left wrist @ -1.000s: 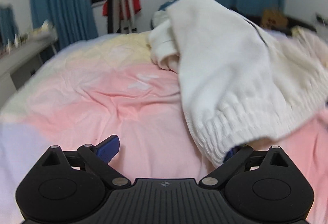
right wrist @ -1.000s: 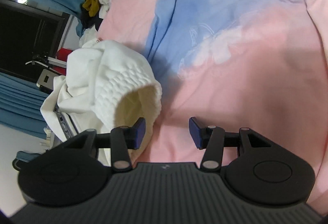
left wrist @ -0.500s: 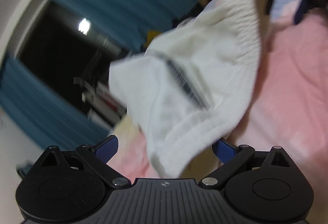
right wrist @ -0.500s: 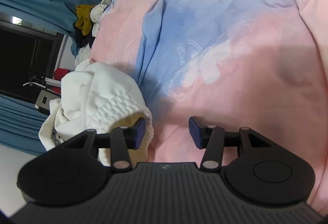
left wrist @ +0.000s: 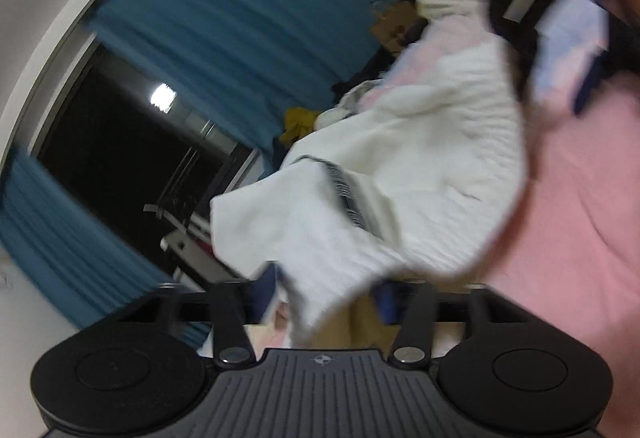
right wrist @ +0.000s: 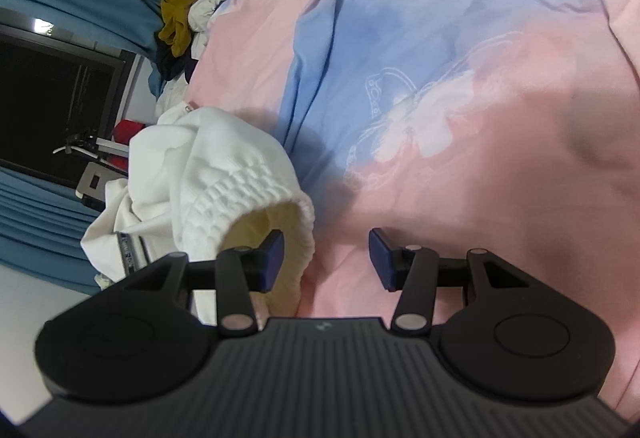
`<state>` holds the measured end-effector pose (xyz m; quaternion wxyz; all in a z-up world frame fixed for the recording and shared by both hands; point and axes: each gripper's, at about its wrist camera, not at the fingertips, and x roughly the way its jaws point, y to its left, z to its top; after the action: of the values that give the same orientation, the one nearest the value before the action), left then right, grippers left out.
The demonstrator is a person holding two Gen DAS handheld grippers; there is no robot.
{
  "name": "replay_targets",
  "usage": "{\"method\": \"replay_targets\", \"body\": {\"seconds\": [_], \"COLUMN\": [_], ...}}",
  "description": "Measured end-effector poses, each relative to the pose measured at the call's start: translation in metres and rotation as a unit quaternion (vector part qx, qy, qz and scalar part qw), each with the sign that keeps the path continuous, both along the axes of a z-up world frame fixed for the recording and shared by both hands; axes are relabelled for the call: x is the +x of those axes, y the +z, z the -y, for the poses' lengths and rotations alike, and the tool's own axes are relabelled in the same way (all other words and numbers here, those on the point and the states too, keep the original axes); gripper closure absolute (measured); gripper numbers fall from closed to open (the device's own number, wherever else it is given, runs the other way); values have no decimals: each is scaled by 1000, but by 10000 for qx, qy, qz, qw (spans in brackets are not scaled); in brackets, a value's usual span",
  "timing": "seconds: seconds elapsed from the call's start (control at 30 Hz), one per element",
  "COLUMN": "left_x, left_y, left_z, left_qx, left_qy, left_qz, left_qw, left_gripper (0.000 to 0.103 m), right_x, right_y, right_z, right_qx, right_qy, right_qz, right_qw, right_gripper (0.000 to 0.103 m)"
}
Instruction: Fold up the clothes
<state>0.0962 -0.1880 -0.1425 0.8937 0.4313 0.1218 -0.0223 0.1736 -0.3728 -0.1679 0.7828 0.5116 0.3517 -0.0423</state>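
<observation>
A white knit sweater (left wrist: 408, 173) with a dark label strip hangs in the air above the pink bedspread (left wrist: 580, 222). Its ribbed hem drops between the fingers of my left gripper (left wrist: 326, 298), whose jaws stand partly apart around the cloth; the view is blurred. In the right wrist view the sweater's ribbed edge (right wrist: 248, 189) curls over the left finger (right wrist: 272, 258) of my right gripper (right wrist: 326, 258), which is open with the pink and blue bedspread (right wrist: 440, 77) behind the gap. The right gripper also shows at the top right of the left wrist view (left wrist: 560, 37).
Blue curtains (left wrist: 240, 37) and a dark window (left wrist: 112, 165) stand behind the bed. A heap of other clothes, one mustard yellow (right wrist: 176, 21), lies at the bed's far edge. A metal rack with a red item (right wrist: 120, 141) stands by the window.
My left gripper has swung and tilted from looking along the bed toward the window. Its jaws have narrowed from wide open around the sweater hem. The right gripper has shifted slightly and stays open.
</observation>
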Motion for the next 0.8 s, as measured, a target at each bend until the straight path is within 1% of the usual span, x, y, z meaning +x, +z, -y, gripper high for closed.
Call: {"method": "replay_targets", "body": {"seconds": [0.03, 0.07, 0.1, 0.2, 0.23, 0.3, 0.37, 0.43, 0.5, 0.57, 0.73, 0.8], "left_x": [4, 9, 13, 26, 29, 37, 42, 48, 51, 53, 57, 60], "left_y": [8, 17, 25, 47, 54, 69, 85, 96, 99, 99, 80, 67], "left_z": [-4, -9, -14, -31, -38, -59, -82, -116, -149, -182, -259, -279], "left_qx": [-210, -517, -777, -1242, -1393, -1892, -2485, -3202, -3708, -4172, -4864, -5011], "left_qy": [64, 141, 218, 403, 459, 667, 925, 1182, 1445, 1676, 2141, 2270], "left_qz": [-59, -144, -203, -299, -338, -478, -608, -692, -777, -890, -1228, -1365], "left_qw": [9997, 9985, 9965, 9910, 9886, 9785, 9623, 9374, 9141, 8888, 8382, 8238], "left_gripper": [80, 80, 83, 91, 91, 92, 92, 92, 92, 91, 90, 89], "right_x": [0, -1, -1, -1, 0, 1, 2, 3, 5, 7, 13, 15], "right_y": [1, 2, 4, 14, 16, 20, 23, 27, 33, 39, 42, 41], "right_z": [0, 0, -1, -8, -11, -17, -20, -24, -34, -44, -75, -91], "right_qx": [-28, -56, -105, -450, -526, -623, -662, -740, -863, -992, -1531, -1839], "right_qy": [-11, -21, -20, 108, 176, 339, 498, 666, 911, 1171, 1784, 2015], "right_qz": [16, 33, 59, 240, 300, 430, 543, 678, 879, 1094, 1175, 1128], "right_qw": [10000, 10000, 9999, 9986, 9980, 9966, 9951, 9927, 9882, 9821, 9648, 9554], "right_gripper": [53, 53, 53, 52, 52, 52, 52, 52, 52, 52, 52, 52]}}
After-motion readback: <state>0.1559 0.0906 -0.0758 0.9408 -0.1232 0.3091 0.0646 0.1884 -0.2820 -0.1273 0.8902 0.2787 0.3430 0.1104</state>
